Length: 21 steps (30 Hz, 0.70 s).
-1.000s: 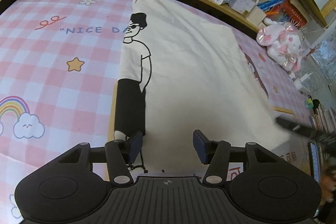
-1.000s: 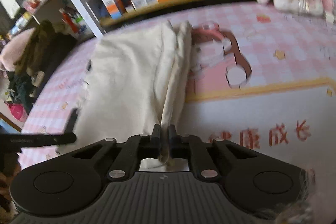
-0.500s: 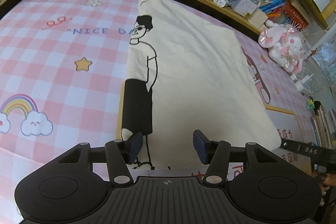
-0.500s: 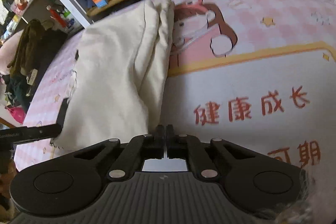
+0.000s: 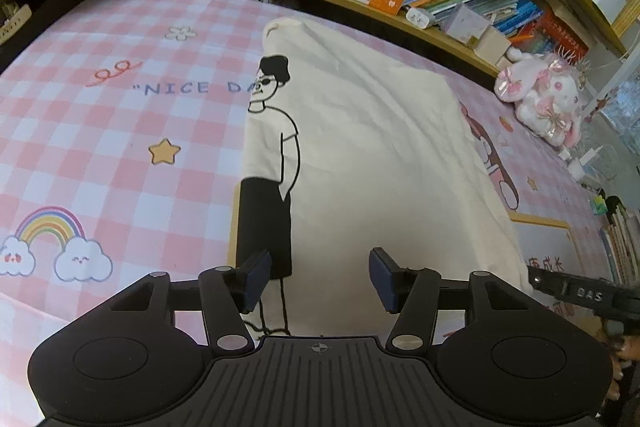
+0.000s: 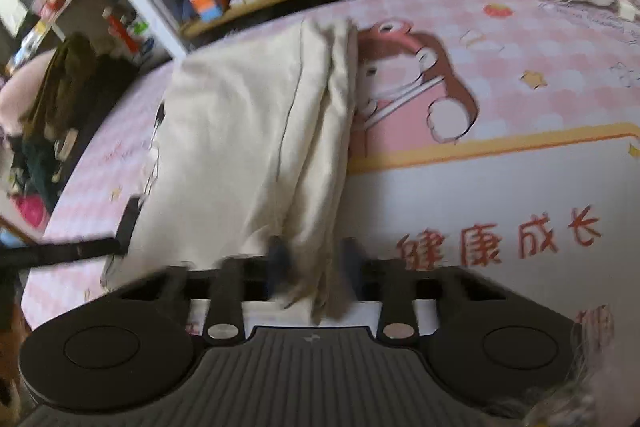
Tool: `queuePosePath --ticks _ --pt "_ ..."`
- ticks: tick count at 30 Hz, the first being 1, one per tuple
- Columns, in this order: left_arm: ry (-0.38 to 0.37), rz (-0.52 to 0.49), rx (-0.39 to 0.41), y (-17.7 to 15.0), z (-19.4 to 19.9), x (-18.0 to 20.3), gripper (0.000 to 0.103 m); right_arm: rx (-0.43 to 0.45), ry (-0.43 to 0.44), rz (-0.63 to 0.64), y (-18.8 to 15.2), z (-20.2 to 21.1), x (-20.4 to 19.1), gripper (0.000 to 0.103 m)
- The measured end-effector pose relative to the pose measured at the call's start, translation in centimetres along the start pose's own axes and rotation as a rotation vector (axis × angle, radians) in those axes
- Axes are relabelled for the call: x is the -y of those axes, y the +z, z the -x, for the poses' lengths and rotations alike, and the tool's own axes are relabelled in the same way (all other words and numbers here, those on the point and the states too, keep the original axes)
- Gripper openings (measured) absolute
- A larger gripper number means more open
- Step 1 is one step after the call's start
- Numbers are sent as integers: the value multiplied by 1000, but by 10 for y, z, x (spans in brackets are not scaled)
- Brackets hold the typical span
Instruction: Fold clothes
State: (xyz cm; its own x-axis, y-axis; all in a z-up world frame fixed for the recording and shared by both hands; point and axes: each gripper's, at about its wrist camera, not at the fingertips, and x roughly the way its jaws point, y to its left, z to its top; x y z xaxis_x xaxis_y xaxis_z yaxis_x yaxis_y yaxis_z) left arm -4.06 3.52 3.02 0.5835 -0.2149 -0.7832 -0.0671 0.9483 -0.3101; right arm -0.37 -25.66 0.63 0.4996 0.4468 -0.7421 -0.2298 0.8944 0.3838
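**Cream T-shirt spread on a pink checked mat, two grippers at its near edge**

Underneath everything, a pink-and-white checked mat [image 5: 120,155], printed with a rainbow and clouds, a yellow star, a flower and the words "NICE DA…", the rest hidden under cloth. Toward the right, a cartoon bear print and red Chinese characters on a white panel with a yellow border.

Along the far edge, a low wooden bookshelf [image 5: 360,7] crammed with colourful books lying and leaning, plus a few small boxes. At the far left, a heap of dark clothing.

In the middle of the mat, lengthwise from near to far, a cream T-shirt [image 5: 372,163] with a black line drawing of a standing figure in a hat and sunglasses along its left side. Mostly flat, with soft wrinkles. Along the right side, seen from the right wrist, long folds bunched into a ridge.

At the far right, beside the shelf, a white and pink plush rabbit [image 5: 544,103], well apart from the shirt.

At the near edge, the left gripper [image 5: 318,279], jaws wide, nothing between them, poised over the shirt's hem next to the figure's legs.

At the shirt's near right corner, the right gripper [image 6: 314,263], blurred, jaws partly parted on either side of a gathered bunch of hem; pads apparently not pressed against it.
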Motion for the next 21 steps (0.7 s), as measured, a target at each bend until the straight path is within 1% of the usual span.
queuePosePath --ticks 1,2,4,10,15,19,21 --pt "5 -4 4 1 0 1 59 4 11 -2 -1 2 0 8" --pt "8 -8 3 1 0 1 60 22 41 -12 -1 7 1 6" --pt "14 -14 -4 2 -3 3 59 63 113 -46 1 18 4 6" --pt "44 -41 -52 1 -10 8 60 4 55 -83 -8 3 16 6" --pt "78 -68 -79 3 -13 13 60 15 85 -121 -15 -2 26 6" --pt "99 -88 -89 5 -15 18 64 32 107 -140 -19 -2 32 6" --pt "109 -98 -94 6 -16 21 65 39 114 -148 -21 -2 34 6"
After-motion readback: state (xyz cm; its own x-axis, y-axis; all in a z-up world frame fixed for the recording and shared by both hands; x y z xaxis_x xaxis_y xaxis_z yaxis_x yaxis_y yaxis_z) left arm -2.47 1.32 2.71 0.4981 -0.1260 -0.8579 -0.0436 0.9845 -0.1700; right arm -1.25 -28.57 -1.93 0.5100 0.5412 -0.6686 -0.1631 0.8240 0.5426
